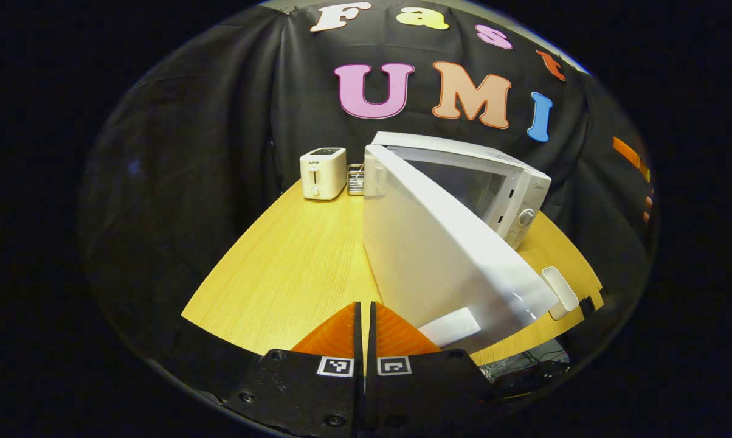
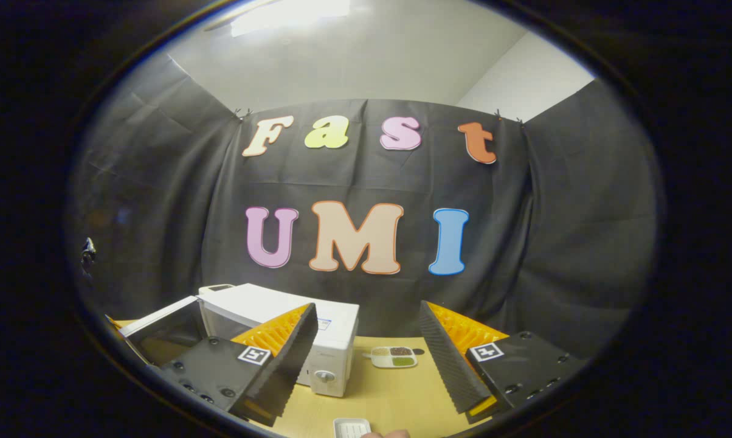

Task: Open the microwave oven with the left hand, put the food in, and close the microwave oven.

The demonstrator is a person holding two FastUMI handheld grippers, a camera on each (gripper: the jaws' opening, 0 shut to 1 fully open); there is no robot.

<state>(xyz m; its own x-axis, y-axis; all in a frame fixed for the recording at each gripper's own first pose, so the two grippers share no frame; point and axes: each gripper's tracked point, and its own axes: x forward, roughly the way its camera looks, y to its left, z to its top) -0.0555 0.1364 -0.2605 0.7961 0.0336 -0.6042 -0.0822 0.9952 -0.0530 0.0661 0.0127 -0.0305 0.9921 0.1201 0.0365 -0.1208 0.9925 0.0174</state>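
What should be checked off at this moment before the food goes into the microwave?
1. Microwave door swung open: ok, it stands well out from the microwave.
2. Left gripper off the door: ok, fingers together, holding nothing.
3. Right gripper open: ok, jaws wide apart.
4. Food in the right gripper: not ok, nothing between its fingers.
5. Small white tray near the table's front edge: ok.
6. Cavity free of items: cannot tell, the door hides the inside.
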